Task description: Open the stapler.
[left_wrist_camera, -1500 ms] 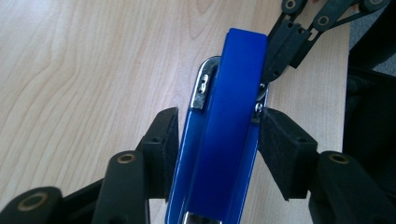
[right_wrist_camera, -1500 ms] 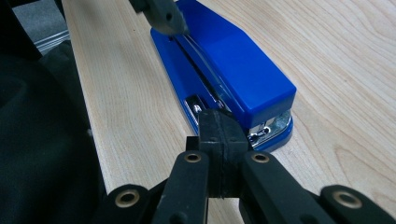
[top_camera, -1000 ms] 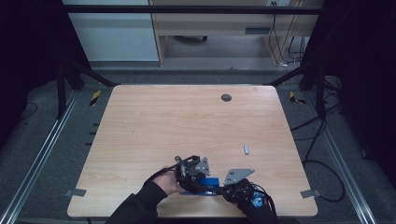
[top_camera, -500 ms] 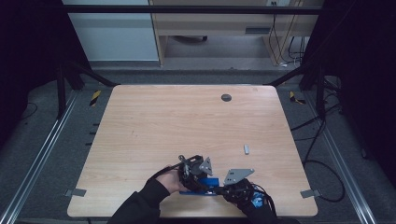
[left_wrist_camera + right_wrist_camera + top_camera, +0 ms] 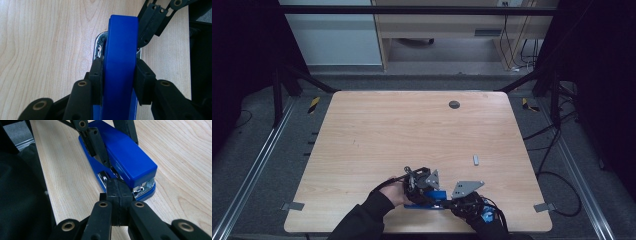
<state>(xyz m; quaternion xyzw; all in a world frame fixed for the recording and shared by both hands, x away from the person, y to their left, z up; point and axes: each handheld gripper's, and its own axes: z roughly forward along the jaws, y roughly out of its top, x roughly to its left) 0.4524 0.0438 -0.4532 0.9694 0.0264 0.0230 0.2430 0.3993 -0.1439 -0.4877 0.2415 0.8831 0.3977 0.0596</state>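
Clamping a blue stapler (image 5: 120, 65) by its sides near the table's (image 5: 412, 130) front edge, left gripper (image 5: 119, 75) jaws just closing in, right gripper (image 5: 119, 195) pressed shut against the stapler's metal front end.

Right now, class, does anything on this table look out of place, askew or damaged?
Nothing looks damaged or spilled. The blue stapler lies flat near the table's front edge, the left tool clamped on its top arm, the right tool shut at its metal mouth. One small grey piece lies alone to the right, apart from everything.
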